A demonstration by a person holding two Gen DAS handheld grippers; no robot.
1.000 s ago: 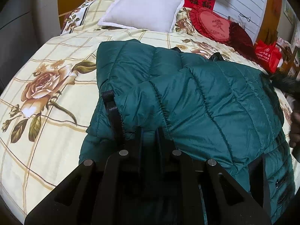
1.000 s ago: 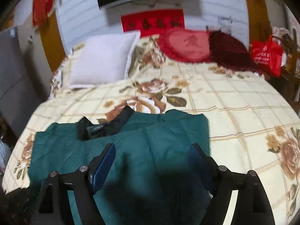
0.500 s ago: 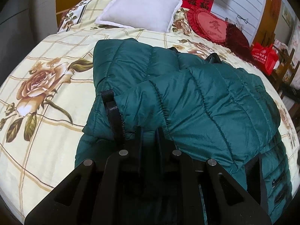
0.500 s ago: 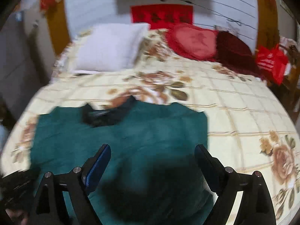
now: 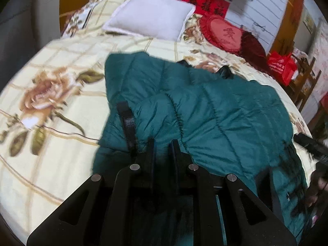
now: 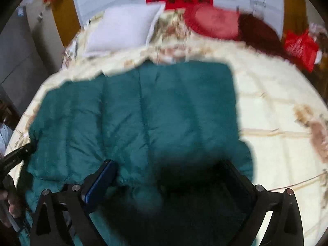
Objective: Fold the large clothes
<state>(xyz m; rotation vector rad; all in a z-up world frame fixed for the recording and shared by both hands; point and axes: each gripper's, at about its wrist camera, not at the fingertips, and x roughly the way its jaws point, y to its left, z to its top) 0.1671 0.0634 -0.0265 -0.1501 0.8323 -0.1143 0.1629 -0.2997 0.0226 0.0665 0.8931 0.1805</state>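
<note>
While my left gripper (image 5: 163,143) points down at the bed (image 5: 61,139), its two fingers stand nearly together, pinched on a fold of the green puffer jacket (image 5: 215,110) at its near edge. That jacket lies spread across the floral bedspread, partly folded over itself, with a black strap (image 5: 128,123) running down its left side just beside my fingers. Its dark collar (image 5: 224,71) shows at the far edge. Beyond it sit a white pillow (image 5: 151,18) and a red heart cushion (image 5: 224,33) against the wall, and a red bag (image 5: 280,66) stands off to the right.

Through the right wrist view, much blurred, my right gripper (image 6: 170,172) is opening, its fingers (image 6: 102,180) spread wide over the jacket's near part. Their pads press on nothing that I can see; the cloth simply lies beneath and between them. Here the jacket (image 6: 143,106) fills the middle of the bed, with bare bedspread to its right. At the left edge my other tool (image 6: 14,157) shows as a dark bar.
</note>
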